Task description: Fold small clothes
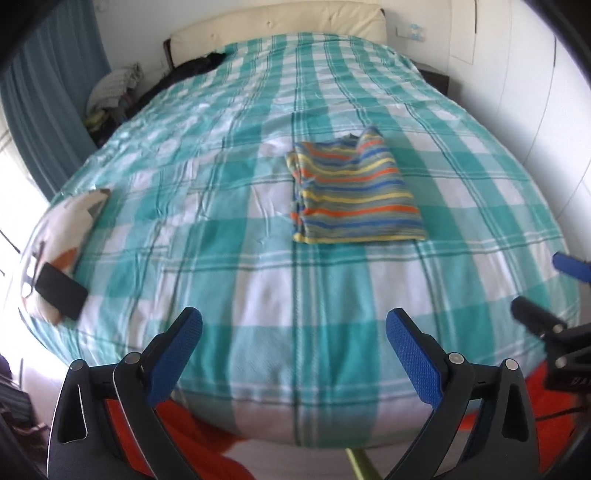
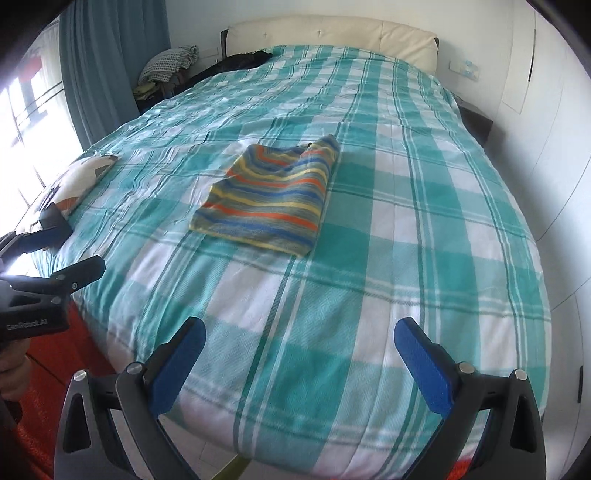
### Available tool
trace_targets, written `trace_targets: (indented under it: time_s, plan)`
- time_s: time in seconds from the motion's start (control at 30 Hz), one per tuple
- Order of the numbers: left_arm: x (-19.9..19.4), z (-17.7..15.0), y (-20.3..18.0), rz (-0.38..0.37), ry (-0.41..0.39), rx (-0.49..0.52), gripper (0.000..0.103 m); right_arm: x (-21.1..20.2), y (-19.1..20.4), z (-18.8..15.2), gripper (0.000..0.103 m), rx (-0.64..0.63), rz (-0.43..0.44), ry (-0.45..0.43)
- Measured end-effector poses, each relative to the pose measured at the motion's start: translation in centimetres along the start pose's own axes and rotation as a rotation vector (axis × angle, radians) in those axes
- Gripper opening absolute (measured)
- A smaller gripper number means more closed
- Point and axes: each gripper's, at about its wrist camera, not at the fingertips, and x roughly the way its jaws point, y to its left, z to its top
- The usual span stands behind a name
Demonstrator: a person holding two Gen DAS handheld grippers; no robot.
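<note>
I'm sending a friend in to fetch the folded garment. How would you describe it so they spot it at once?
Look at the large bed with the teal and white checked cover. Near its middle lies a small knitted garment folded into a flat rectangle. Its orange, yellow and blue stripes set it apart; the white patterned cushion sits off at the bed's window-side edge.

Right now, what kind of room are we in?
Most likely a home bedroom: a big bed with a padded headboard, a curtain by the window, and a folded striped garment lying on top.
</note>
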Motion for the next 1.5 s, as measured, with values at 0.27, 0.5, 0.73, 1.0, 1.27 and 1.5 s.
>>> trace_targets:
  time_s: [0.27, 0.5, 0.73, 1.0, 1.27, 1.5]
  plan:
    - [-2.1, -1.7, -0.6, 0.012, 0.013, -0.003, 0.100, -2.6, 1.0, -1.6, 0.101, 0.042, -0.010, 0.030]
    - [-3.5, -2.4, 0.4, 0.001, 0.044, -0.022, 0.100, -4.8, 2.7, -1.6, 0.101, -0.008, -0.018, 0.032]
    - [-5.8, -2.5, 1.1, 0.000, 0.027, -0.033, 0.102, -7.4, 4.0, -0.8, 0.101, -0.021, 0.002, 0.019]
    - [-8.4, -1.5, 1.5, 0.016, -0.026, -0.051, 0.103, -10.0, 4.0, 0.2, 0.102, 0.010, -0.034, -0.010]
    - [-9.7, -0.5, 1.0, 0.048, -0.082, -0.036, 0.103, -12.0, 3.9, 0.7, 0.101, 0.013, -0.080, -0.059]
    - [-9.6, -0.4, 0.5, 0.031, -0.071, -0.028, 0.102, -12.1, 3.4, 0.6, 0.101, 0.029, -0.089, -0.068]
